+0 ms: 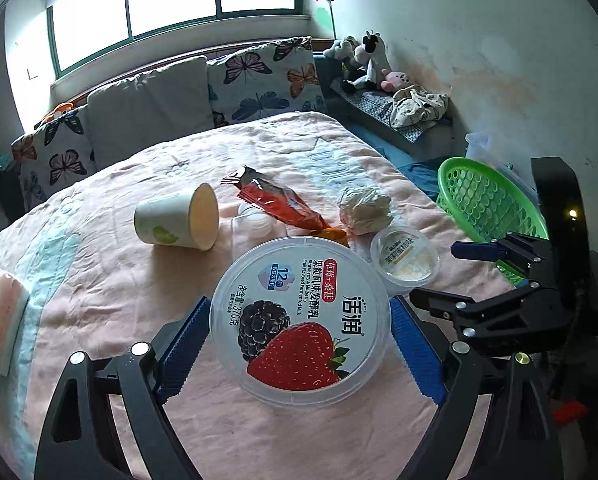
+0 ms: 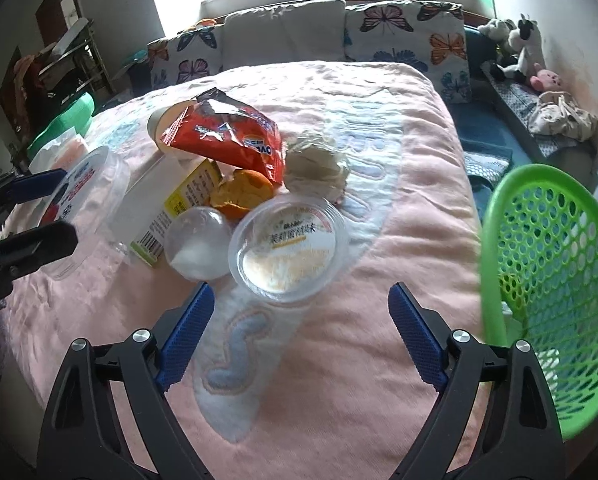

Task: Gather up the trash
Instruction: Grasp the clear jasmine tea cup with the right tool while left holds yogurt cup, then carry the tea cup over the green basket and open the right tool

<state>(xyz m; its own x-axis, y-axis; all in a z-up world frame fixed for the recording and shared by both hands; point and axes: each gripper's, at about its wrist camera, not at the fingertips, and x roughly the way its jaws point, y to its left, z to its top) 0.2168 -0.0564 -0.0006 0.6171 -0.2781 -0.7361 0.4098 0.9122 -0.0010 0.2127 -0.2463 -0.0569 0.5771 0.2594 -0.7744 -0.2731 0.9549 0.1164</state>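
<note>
Left tool (image 1: 300,344) is spread wide around the yogurt tub (image 1: 300,316), its blue pads just beside the rim, touching unclear. Right tool (image 2: 301,336) is wide and holds nothing, the small pudding cup (image 2: 288,247) just ahead on the bed (image 2: 339,360), the green basket (image 2: 551,280) at far right.

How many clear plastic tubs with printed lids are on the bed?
2. The large strawberry yogurt tub sits between the left gripper's open fingers; the small dessert cup lies ahead of the right gripper, beside the orange peel. Others may hide under the pile.
</note>
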